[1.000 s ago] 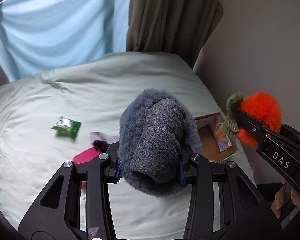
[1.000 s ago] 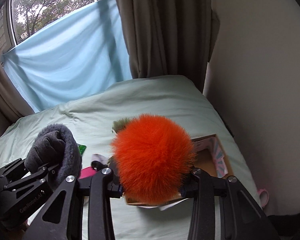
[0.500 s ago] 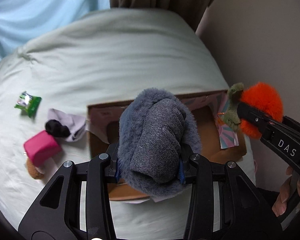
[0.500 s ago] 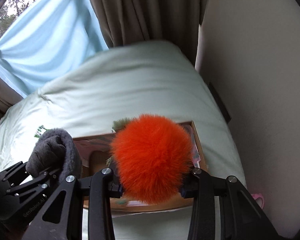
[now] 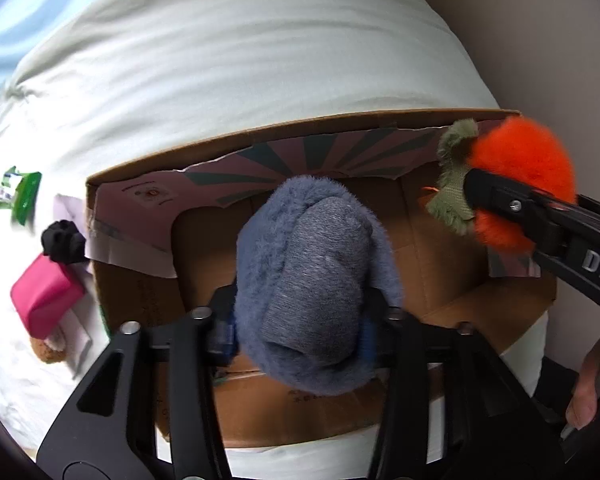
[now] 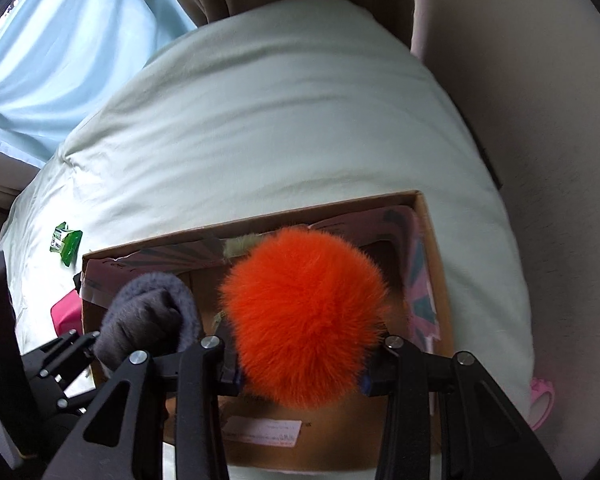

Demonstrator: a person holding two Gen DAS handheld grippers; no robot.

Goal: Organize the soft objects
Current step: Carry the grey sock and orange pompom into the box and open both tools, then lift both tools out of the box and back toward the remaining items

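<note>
The open brown cardboard box [image 5: 452, 256] is lying on the bed with the pale green sheet [image 5: 236, 60], and both claws are pointing down over it. The left claw [image 5: 300, 320] is carrying the grey-blue fluffy rolled sock [image 5: 312, 280] above the middle of the box; its jaws have just been opening, the sock is sitting between them, and I cannot tell if the pads are pressing it. The right claw [image 6: 300, 364] is clamped on the bright orange furry ball with a green fabric tuft [image 6: 304, 312], above the right part of the box, and its jaws have just been opening a little. Left of the box, a pink soft block [image 5: 44, 296], a small black object [image 5: 62, 236] and a green packet [image 5: 20, 194] are lying on the sheet.
</note>
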